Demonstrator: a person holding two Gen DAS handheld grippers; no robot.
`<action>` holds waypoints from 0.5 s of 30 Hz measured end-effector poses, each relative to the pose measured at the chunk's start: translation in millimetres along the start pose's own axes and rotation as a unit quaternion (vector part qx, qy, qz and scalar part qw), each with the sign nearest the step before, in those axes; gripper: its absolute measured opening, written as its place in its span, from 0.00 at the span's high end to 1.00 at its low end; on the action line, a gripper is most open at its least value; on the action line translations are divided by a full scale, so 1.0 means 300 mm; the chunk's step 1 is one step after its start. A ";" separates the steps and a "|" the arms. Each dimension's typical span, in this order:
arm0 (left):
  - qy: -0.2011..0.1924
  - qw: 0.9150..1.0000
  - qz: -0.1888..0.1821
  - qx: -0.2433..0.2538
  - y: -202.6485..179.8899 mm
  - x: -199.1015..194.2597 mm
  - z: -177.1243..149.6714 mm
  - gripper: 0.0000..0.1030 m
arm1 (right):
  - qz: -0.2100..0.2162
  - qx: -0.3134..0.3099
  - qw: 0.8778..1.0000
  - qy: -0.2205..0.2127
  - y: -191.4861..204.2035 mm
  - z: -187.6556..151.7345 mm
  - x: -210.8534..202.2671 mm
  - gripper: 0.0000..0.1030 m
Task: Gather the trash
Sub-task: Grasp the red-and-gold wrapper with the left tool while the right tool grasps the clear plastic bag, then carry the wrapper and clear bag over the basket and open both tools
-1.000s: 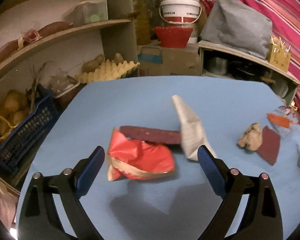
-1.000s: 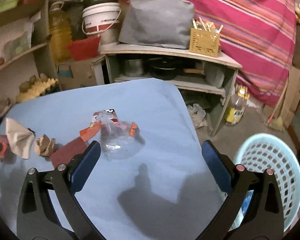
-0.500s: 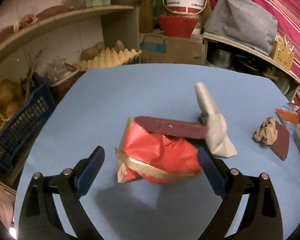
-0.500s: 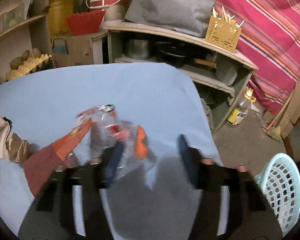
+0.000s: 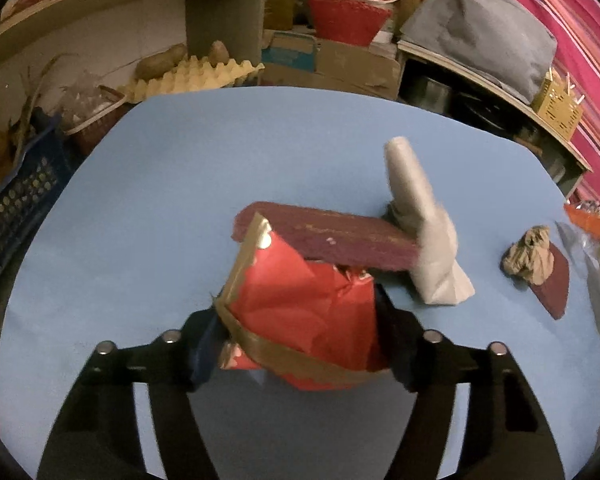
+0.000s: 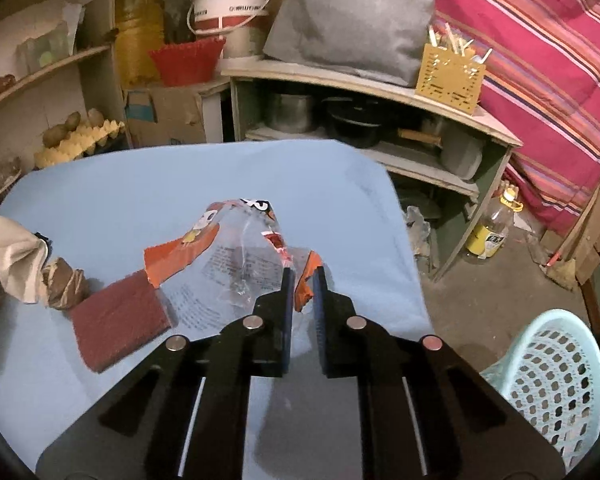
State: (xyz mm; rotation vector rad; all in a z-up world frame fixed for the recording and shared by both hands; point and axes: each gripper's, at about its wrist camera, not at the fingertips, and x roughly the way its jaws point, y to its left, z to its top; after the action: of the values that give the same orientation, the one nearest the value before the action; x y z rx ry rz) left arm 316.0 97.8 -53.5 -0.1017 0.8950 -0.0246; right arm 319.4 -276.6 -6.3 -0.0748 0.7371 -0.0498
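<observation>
A crumpled red wrapper with gold trim [image 5: 312, 312] sits between the fingers of my left gripper [image 5: 300, 320]; the jaws are closing and the pads press its sides. Behind it lie a maroon strip [image 5: 332, 236] and a twisted grey-white paper [image 5: 424, 232]. A clear plastic wrapper with orange edges [image 6: 236, 264] lies on the blue table [image 6: 100, 200]. My right gripper [image 6: 303, 276] is closing and pinches its orange near edge. A brown paper ball [image 6: 66, 284] rests beside a maroon pad [image 6: 120, 320]. A pale blue basket [image 6: 552, 380] stands on the floor, lower right.
A dark blue crate [image 5: 12, 216] and an egg tray [image 5: 188, 76] stand past the table's left edge. Shelves with pots [image 6: 340, 120] are behind the table. A bottle [image 6: 492, 228] stands on the floor to the right.
Both grippers moved forward and down and narrowed. The left fingers came in against the red wrapper. The right fingers went from wide apart to pinching the clear wrapper's edge.
</observation>
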 end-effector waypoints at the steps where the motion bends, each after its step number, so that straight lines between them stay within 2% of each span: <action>1: 0.000 1.000 -0.001 0.001 -0.005 -0.007 -0.002 0.38 | 0.001 0.002 1.000 -0.004 -0.011 -0.001 -0.019 0.90; 8: -0.028 1.000 0.004 0.006 -0.033 -0.125 0.002 0.41 | 0.000 -0.009 1.000 -0.020 -0.044 -0.036 -0.134 0.90; 11: -0.055 0.998 -0.003 0.003 -0.056 -0.203 0.016 0.41 | -0.001 -0.009 1.000 -0.028 -0.067 -0.051 -0.188 0.90; 15: -0.090 0.996 0.005 0.019 -0.134 -0.287 0.033 0.41 | 0.006 0.016 0.999 -0.036 -0.128 -0.069 -0.252 0.90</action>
State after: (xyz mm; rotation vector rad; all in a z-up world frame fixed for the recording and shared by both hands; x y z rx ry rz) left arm 270.6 64.1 23.7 -0.0623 0.7151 -0.0235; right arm 248.9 -310.6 32.3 -0.0412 0.6643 -0.0462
